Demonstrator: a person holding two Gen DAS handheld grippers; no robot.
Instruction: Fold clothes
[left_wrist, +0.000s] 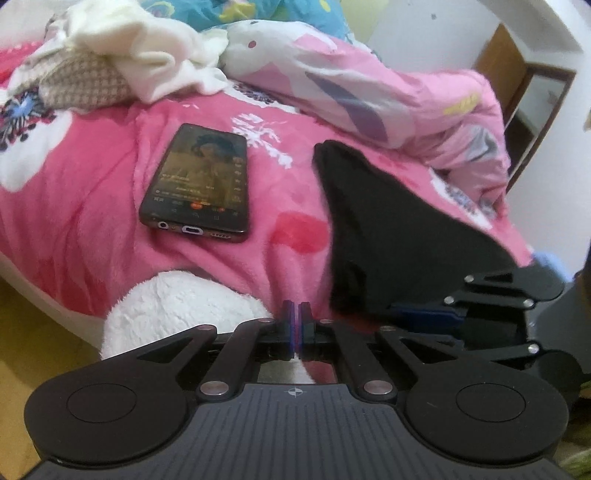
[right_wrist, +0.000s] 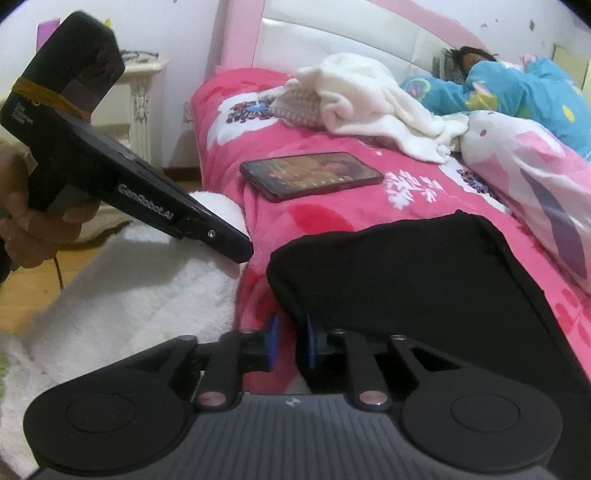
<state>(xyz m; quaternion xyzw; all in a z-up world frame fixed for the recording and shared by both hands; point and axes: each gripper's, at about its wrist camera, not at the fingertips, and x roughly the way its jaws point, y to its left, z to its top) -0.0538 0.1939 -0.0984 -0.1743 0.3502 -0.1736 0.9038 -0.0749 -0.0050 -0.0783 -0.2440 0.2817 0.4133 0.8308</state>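
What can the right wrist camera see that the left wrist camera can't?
Only the right wrist view shows the hand holding the left gripper, the pink headboard and the white bedside cabinet. Only the left wrist view shows the left gripper's fingers shut together, and a mirror. Both show the phone, the black garment, the white clothes and the pink blanket.

Both wrist views low, close, facing bed (left_wrist: 92, 206), sharing phone (left_wrist: 197, 181).
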